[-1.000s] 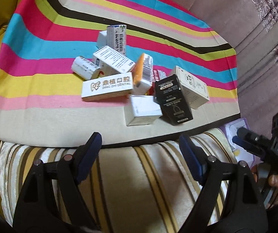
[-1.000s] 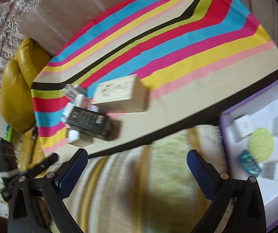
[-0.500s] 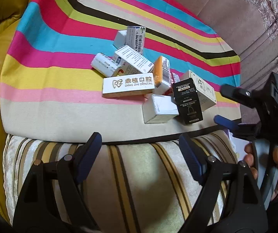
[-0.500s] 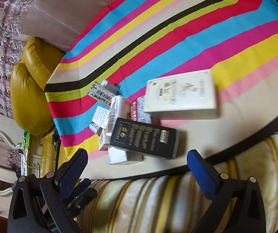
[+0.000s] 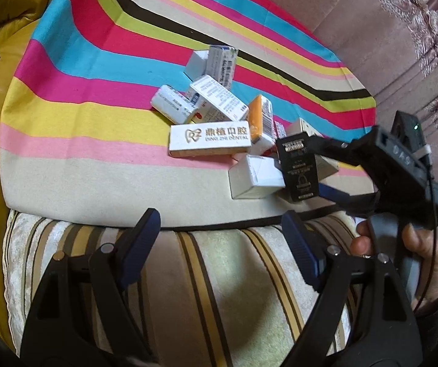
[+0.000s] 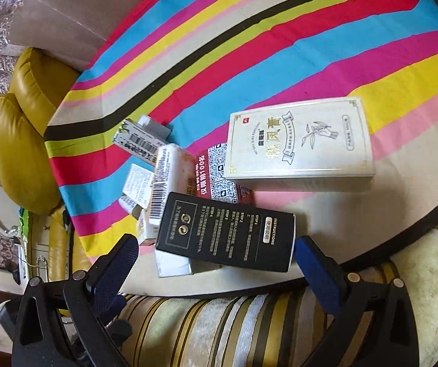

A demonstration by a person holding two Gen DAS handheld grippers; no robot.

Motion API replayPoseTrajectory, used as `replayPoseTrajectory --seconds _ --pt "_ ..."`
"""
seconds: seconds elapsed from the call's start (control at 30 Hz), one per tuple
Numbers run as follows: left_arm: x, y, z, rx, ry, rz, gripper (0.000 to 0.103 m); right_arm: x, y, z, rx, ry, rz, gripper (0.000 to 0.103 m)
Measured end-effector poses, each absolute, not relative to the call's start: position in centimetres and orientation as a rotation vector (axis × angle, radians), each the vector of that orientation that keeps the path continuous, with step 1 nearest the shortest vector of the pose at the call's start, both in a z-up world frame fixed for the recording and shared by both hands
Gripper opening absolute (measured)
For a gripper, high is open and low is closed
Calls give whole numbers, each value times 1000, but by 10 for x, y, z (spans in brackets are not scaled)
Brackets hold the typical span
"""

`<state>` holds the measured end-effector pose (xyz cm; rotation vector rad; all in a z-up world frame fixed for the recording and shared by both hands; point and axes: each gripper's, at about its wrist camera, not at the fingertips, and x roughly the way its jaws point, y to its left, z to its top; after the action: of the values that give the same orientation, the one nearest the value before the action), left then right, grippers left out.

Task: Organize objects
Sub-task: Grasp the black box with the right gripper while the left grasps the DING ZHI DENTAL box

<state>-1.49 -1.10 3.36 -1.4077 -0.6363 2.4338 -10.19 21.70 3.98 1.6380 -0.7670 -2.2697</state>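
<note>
A pile of small cartons lies on a striped cloth point(image 5: 81, 91). It includes a long white dental box point(image 5: 209, 137), an orange-and-white box point(image 5: 260, 122), a plain white box point(image 5: 254, 177), a black box point(image 5: 297, 165) and a large cream box point(image 6: 301, 140). My right gripper point(image 6: 215, 244) is open, its blue pads standing off either end of the black box point(image 6: 225, 238) with a gap on the left side. In the left wrist view the right gripper point(image 5: 315, 166) reaches in from the right over that box. My left gripper point(image 5: 220, 223) is open and empty, above the cushion short of the pile.
A cream cushion with brown stripes point(image 5: 219, 290) lies in front of the cloth. A yellow leather armrest point(image 6: 26, 122) borders the cloth's left side. A person's hand point(image 5: 427, 253) holds the right gripper's handle. Bare cloth stretches left of the pile.
The right gripper has swung left from the purple tray to the pile and now straddles the black box. The tray has left its view. The left gripper has shifted slightly, still open.
</note>
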Motion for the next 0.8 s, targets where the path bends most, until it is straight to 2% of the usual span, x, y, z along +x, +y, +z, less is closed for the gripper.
replayPoseTrajectory --seconds 0.2,0.33,0.43,0.8 --pt "-31 -26 25 -1415 -779 2401 84 -108 204 28 1660 -732 -2296 103" --pt "-47 -30 20 -1404 -852 2376 92 -108 202 26 1642 -698 -2307 101" --pt "-59 -25 18 -1381 -845 2357 95 -106 204 25 1640 -667 -2321 91" --pt "-92 -6 12 -1391 -720 2381 95 -73 217 51 1495 -462 -2474 90"
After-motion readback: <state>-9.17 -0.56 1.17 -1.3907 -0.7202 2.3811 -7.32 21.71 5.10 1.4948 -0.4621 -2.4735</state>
